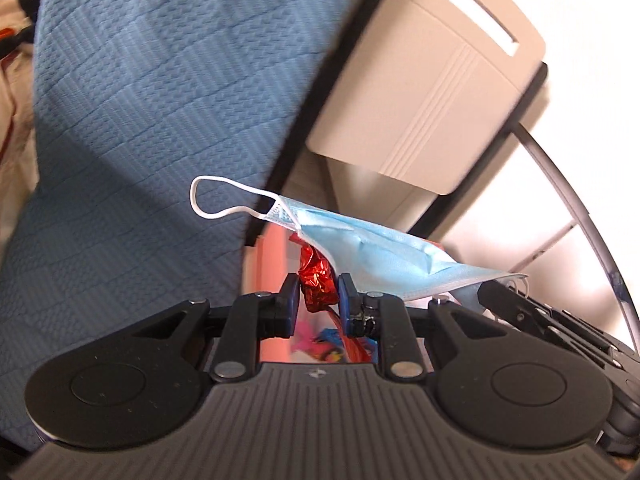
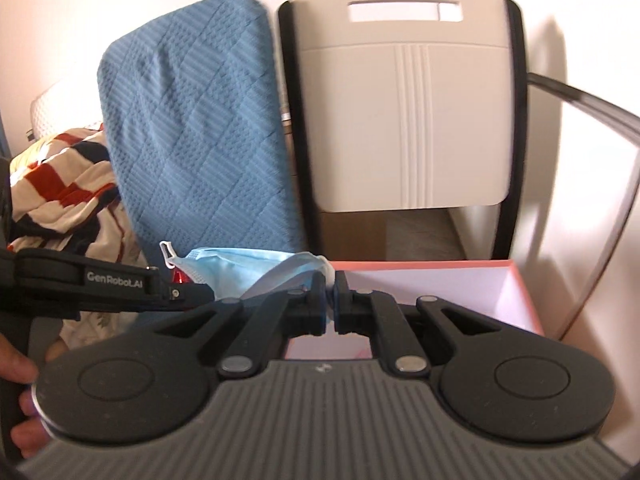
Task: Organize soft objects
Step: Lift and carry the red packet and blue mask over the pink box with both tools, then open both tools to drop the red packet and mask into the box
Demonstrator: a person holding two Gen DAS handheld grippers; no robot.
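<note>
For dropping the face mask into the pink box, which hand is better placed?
Probably the right. The right gripper pinches the blue face mask directly, with the pink box just ahead of its fingers. The left gripper is clamped on a red foil wrapper; the mask only drapes over it.

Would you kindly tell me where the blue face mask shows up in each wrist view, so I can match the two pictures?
Left wrist view: the blue face mask stretches across the centre, above the hand-held gripper's fingers.
Right wrist view: the mask is bunched at lower centre, left of the pink box.
Shared landmark: the white chair back with a slot.
</note>
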